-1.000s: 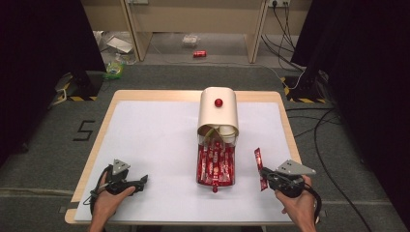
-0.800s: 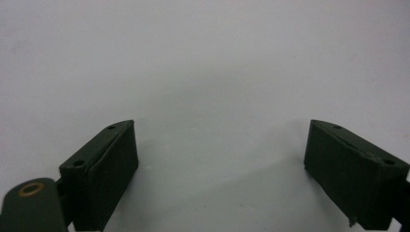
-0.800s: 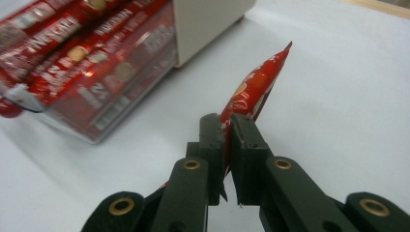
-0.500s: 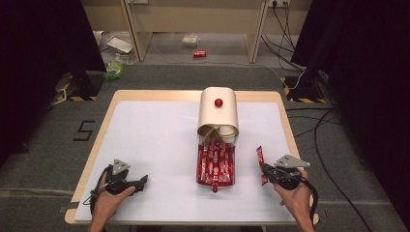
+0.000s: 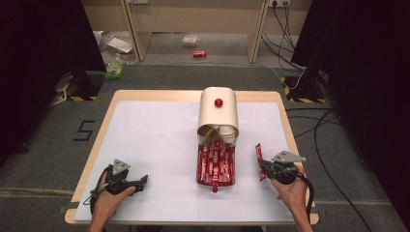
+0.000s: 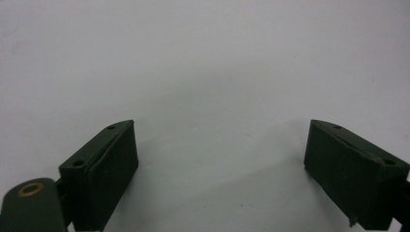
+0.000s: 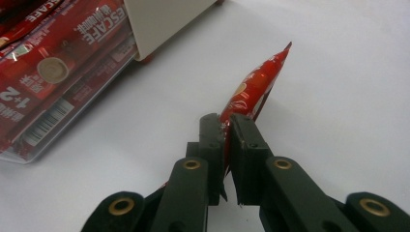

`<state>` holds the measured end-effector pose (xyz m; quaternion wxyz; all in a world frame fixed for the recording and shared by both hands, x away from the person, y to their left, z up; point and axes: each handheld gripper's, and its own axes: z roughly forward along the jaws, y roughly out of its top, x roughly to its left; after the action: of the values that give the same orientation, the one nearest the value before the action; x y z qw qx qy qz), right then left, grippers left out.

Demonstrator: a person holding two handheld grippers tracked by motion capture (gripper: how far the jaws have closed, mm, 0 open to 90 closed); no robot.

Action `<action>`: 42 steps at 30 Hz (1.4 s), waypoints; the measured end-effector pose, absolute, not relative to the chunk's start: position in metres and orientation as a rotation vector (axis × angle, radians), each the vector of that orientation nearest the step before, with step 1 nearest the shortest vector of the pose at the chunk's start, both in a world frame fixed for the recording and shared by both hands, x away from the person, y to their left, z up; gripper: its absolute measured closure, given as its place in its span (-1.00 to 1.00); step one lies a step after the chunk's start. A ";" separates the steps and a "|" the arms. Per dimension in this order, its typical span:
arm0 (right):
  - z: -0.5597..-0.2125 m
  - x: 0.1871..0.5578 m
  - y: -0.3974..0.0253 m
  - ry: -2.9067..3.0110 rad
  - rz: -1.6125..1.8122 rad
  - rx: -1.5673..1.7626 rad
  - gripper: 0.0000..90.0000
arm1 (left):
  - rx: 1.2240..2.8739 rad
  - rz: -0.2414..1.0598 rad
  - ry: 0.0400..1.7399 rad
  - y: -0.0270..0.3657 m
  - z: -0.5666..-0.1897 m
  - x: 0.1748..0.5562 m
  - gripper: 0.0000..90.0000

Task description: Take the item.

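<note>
Right gripper (image 5: pixel 265 167) had its jaws clenched on one red sachet (image 7: pixel 251 89), held just right of the clear tray (image 5: pixel 215 182) of sachets, under the cream dispenser (image 5: pixel 218 108). Sachet pointed away from the person, above the white table (image 5: pixel 154 140). Left gripper (image 5: pixel 140 181) rested near the front left, jaws wide apart, grasping nothing.

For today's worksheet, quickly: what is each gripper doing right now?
Left gripper: open, holding nothing.
Right gripper: closed on a red sachet.
</note>
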<state>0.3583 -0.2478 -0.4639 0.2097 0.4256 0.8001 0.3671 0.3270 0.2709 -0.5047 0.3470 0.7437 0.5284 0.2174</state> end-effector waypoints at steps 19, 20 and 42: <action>-0.469 0.367 -0.247 2.230 1.013 1.206 0.88 | 1.929 0.564 1.371 0.271 -0.505 0.327 -0.75; -0.470 0.368 -0.246 2.232 1.009 1.208 0.88 | 1.929 0.565 1.371 0.271 -0.505 0.327 -0.75; -0.478 0.370 -0.249 2.249 0.999 1.242 0.87 | 1.929 0.565 1.371 0.271 -0.505 0.327 -0.75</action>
<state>0.3702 -0.2493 -0.4781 0.1913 0.4422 0.8008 0.3557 0.3270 0.2708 -0.5047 0.3469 0.7436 0.5284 0.2177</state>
